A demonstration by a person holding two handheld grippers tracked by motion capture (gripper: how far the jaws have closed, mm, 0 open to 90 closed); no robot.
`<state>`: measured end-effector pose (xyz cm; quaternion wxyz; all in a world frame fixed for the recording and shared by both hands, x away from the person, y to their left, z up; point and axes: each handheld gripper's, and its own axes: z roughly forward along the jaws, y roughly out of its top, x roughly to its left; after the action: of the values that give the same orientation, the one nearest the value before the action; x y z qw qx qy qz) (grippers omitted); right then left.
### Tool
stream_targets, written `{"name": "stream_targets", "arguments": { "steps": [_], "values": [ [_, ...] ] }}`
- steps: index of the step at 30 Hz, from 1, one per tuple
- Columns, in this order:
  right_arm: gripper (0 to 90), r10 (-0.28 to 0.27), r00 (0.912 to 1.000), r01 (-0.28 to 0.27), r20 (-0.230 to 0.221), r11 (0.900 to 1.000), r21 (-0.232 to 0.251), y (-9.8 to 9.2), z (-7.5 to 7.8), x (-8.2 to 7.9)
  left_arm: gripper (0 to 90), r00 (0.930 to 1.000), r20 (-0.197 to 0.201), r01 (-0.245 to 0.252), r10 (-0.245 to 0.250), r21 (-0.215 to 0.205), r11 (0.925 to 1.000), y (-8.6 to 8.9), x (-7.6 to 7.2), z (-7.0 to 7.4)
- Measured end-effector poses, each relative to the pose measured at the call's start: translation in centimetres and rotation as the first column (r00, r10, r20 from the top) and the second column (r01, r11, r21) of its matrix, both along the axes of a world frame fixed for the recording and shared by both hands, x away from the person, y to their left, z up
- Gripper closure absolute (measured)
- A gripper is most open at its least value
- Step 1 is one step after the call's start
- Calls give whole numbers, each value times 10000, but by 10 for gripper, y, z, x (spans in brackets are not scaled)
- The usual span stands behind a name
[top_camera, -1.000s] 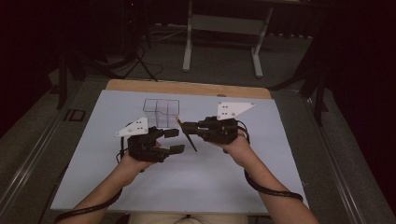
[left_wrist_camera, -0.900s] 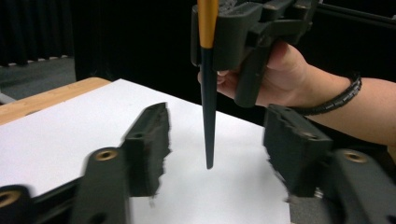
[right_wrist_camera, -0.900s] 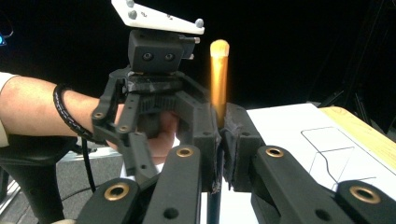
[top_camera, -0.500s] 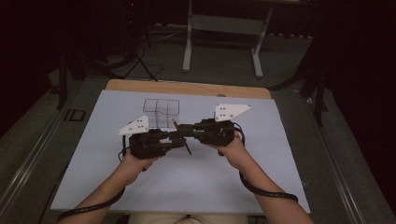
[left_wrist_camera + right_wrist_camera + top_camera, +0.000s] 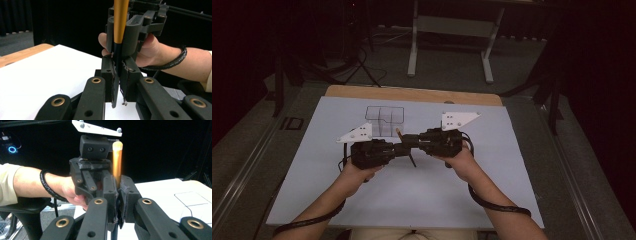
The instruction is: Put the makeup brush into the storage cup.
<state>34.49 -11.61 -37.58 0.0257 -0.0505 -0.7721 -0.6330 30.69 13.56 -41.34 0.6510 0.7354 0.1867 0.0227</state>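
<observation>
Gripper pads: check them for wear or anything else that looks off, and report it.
The black pads of the left hand-held gripper look frayed: ragged edges and loose shreds hang at the tips, where they clamp the dark end of the orange-handled brush. The right hand-held gripper grips the same brush; its pad edges look rough too. Nothing spilled.

pen [image 5: 121, 22]: top cut by frame edge | lower tip hidden between fingers [image 5: 109, 82]
</observation>
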Motion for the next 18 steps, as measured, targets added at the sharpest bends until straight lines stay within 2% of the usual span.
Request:
{"name": "stream_targets", "arguments": {
  "steps": [10,14,17,18],
  "values": [
    [841,5,9998,1,211,9996,-281,-1,2,0,843,9997,155,-197,191,397,9990,-1,-2,2],
    [828,80,10000,-81,-11,9994,-330,-1,1,0,844,9999,46,-121,119,452,9989,-2,-3,2],
    [817,55,9999,-59,-115,9994,-340,-1,1,0,844,9996,226,-187,175,514,9985,-1,-3,3],
    [780,72,9999,-77,-129,9992,-380,0,1,0,844,9991,322,-284,269,496,9984,-1,-3,3]
  ]
}}
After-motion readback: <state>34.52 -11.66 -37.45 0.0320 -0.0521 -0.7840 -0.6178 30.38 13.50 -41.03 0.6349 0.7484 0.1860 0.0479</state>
